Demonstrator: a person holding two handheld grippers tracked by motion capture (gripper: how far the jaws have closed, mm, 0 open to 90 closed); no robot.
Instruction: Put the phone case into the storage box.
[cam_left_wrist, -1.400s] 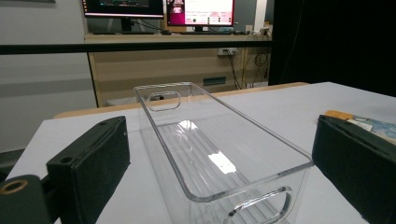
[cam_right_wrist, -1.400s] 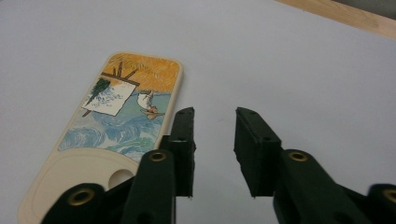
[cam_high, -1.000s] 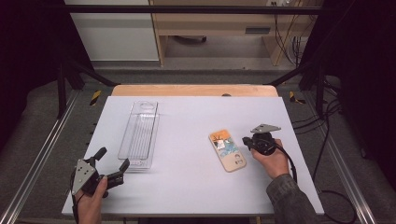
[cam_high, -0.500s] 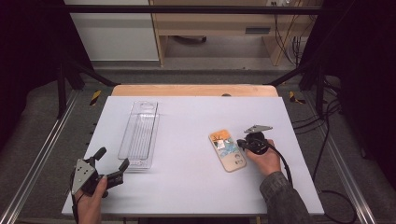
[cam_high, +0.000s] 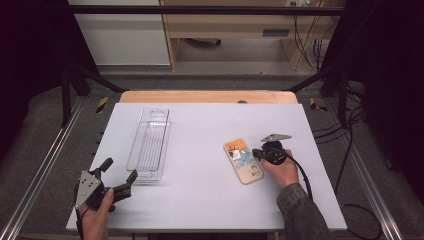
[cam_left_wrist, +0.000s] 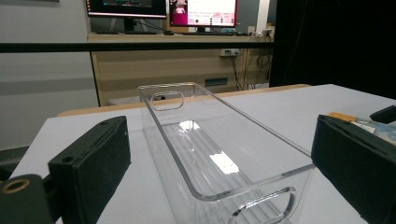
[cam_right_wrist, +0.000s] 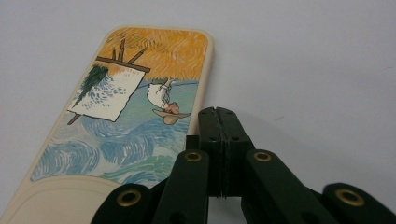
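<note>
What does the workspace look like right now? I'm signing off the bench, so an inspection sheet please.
Surface: white table, wooden strip at far edge.
Job's things: painted phone case lying flat; clear bin, upright, with nothing in it.
Clutter: nothing seen.
Grippers: right gripper shut, fingers at the case's edge, gripping nothing; left gripper open, just short of the bin's near end.
Cables: black cable trails from right gripper; more on the floor at right.
Surroundings: metal frame, wooden desk and monitors beyond.
</note>
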